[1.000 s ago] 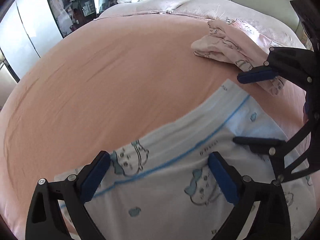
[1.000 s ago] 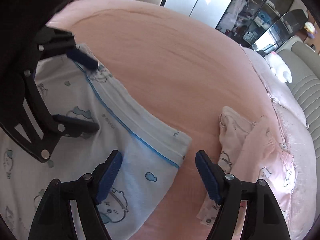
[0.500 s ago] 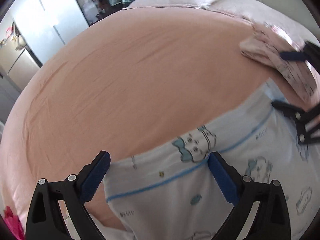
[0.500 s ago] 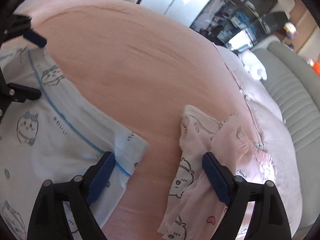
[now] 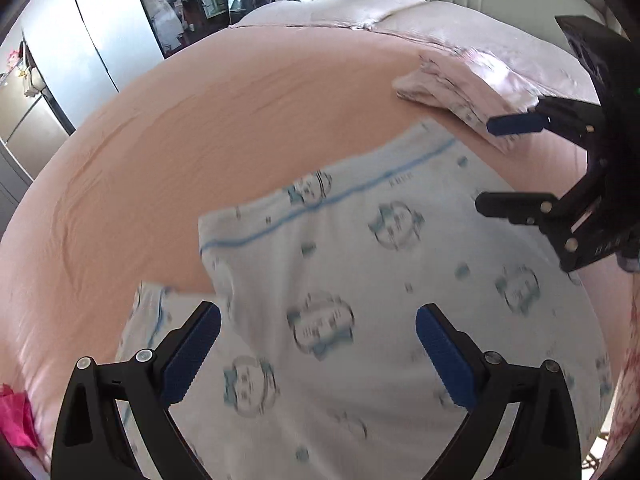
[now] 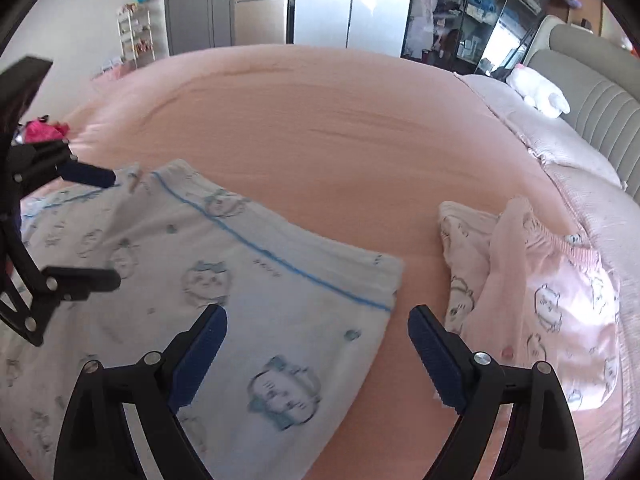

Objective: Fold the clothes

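A pale blue garment (image 5: 360, 280) with cartoon prints and a blue stripe near its hem lies flat on the peach bed cover (image 5: 220, 120). In the left wrist view my left gripper (image 5: 318, 344) hovers open over the garment's left part, nothing between its blue pads. My right gripper (image 6: 318, 340) hangs open over the garment (image 6: 240, 300) near its right corner, holding nothing. Each gripper shows in the other's view: the right gripper (image 5: 486, 164) at the right edge, the left gripper (image 6: 114, 228) at the left edge. A pink printed garment (image 6: 540, 300) lies crumpled to the right.
A grey padded headboard (image 6: 592, 92) and a white plush toy (image 6: 540, 92) lie at the bed's head. Something bright pink (image 5: 16, 420) sits at the bed's near left edge. Wardrobes (image 6: 320, 0) and a dark shelf unit (image 6: 460, 12) stand beyond the bed.
Both grippers have drawn back and up from the blue garment's hem, so more of it shows. The left one swung left then back; the right one turned away from the pink garment.
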`<action>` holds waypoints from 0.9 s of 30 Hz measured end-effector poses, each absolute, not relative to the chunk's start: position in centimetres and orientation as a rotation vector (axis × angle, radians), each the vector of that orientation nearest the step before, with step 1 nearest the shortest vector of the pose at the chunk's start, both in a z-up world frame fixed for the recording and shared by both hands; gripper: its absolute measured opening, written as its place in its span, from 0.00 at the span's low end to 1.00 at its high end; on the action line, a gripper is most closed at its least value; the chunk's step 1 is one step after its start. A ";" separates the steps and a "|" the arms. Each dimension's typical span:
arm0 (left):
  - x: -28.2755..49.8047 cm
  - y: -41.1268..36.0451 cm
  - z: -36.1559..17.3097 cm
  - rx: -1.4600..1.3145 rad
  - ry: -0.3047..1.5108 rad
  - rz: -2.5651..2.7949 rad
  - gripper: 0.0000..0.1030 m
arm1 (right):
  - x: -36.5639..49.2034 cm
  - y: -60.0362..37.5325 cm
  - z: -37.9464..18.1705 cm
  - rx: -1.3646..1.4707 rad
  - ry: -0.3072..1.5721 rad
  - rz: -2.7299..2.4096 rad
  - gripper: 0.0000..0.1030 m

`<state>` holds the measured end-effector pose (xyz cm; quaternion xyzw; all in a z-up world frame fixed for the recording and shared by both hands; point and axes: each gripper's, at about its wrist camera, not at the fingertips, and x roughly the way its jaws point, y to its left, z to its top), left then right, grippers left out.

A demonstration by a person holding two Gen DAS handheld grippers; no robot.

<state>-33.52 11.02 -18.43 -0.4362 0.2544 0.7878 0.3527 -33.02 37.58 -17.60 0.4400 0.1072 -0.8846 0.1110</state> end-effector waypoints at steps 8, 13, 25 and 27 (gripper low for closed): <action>-28.2 5.1 -20.5 -1.246 0.696 2.069 0.97 | -27.7 39.8 -19.7 1.419 0.433 -2.519 0.89; -25.9 7.7 -19.4 -1.135 0.523 2.023 0.97 | -25.4 37.4 -17.0 1.317 0.331 -2.555 0.89; -21.7 2.8 -18.3 -1.207 0.460 2.190 0.97 | -20.8 38.4 -18.6 1.452 0.246 -2.500 0.90; -21.5 2.1 -19.5 -1.321 0.452 2.242 0.97 | -19.7 36.3 -18.4 1.425 0.228 -2.468 0.90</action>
